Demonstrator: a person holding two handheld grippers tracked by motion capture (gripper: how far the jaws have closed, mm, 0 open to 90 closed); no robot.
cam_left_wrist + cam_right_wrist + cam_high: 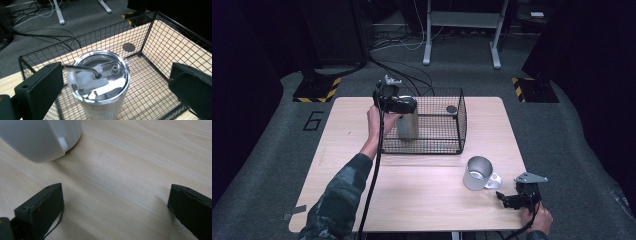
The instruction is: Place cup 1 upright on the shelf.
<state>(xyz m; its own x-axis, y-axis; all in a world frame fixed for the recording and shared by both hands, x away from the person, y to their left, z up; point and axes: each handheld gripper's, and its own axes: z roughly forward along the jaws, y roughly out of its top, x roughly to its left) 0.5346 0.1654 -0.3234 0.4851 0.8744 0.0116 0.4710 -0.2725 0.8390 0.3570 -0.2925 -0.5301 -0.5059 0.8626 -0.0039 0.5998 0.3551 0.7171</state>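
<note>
Right gripper (116, 207) jaws wide, empty, left gripper (115, 82) jaws wide around tumbler (101, 85)

Lab: hazard-striped stand bases (317, 90), loose floor cables (399, 42), dark curtains.

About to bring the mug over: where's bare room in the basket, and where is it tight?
Free: the basket floor right of the steel tumbler, up to the right wall. A dark disc lies near the back right corner. Tight: the left end, where the open left claw straddles the tumbler. The mug stands on open table.
</note>
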